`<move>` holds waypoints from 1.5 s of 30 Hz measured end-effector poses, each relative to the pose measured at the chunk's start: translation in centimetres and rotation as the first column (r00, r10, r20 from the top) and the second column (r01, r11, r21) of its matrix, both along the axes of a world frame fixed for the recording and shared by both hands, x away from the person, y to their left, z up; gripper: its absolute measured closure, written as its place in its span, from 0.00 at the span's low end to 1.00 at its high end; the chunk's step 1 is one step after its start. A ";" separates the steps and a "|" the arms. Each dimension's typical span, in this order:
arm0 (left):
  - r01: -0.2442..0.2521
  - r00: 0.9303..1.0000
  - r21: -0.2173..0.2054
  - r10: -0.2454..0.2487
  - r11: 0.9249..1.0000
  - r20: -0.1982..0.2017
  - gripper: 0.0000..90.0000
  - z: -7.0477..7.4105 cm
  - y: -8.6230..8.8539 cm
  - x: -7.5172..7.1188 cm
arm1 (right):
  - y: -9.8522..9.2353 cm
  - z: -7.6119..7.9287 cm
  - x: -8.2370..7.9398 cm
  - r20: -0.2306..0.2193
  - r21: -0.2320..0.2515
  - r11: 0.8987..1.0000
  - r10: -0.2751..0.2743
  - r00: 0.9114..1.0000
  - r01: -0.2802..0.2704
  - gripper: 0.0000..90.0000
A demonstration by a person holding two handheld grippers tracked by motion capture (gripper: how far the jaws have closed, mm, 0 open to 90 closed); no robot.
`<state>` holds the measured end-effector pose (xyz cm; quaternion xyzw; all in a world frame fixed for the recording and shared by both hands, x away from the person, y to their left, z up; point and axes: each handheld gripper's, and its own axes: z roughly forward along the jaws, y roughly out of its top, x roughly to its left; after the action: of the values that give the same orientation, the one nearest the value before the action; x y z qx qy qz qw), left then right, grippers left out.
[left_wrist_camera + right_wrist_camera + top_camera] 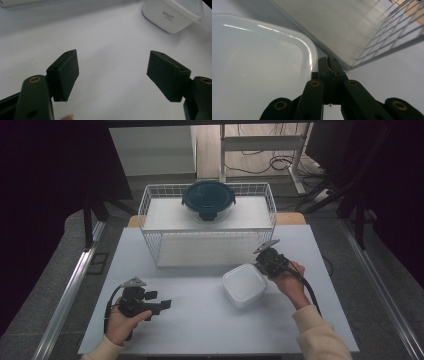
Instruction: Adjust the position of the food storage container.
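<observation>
A white square lidded container sits on the white table right of centre; its side and lid rim are at the top right of the left gripper view. My right gripper is at the container's far right corner. Its jaws are pressed together right beside the lid's rounded edge, with the gripper shut; whether it pinches a lip I cannot tell. My left gripper rests low over the table's near left, open, and nothing lies between its pads.
A white wire basket stands at the back of the table, holding a round glass container with a dark blue lid. Its wire side and base lie close beyond the right gripper. Dark curtains flank the table.
</observation>
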<state>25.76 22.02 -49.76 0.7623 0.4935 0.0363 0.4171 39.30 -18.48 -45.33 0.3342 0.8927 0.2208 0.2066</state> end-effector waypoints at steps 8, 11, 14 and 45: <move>0.003 1.000 0.008 -0.003 1.000 -0.006 0.28 -0.2 -0.1 0.1 | 0.8 -0.5 0.6 -0.003 -0.007 1.000 0.024 1.000 -0.024 0.99; 0.001 1.000 0.009 -0.001 1.000 -0.007 0.28 -0.2 -0.1 0.1 | 1.5 -0.5 0.7 -0.006 -0.009 0.999 0.051 0.999 -0.051 0.99; 0.001 1.000 0.011 -0.001 1.000 -0.009 0.28 -0.3 -0.1 0.1 | 2.7 -0.6 0.6 -0.004 -0.013 0.996 0.089 0.996 -0.089 0.99; -0.007 1.000 0.010 0.007 1.000 -0.008 0.28 -0.2 0.0 0.1 | 11.9 -1.0 -3.0 -0.024 -0.006 0.897 0.442 0.896 -0.443 0.99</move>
<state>25.91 22.03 -49.96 0.7628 0.4975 0.0371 0.4113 36.27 -6.60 -46.33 0.1238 0.9487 0.2532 0.1433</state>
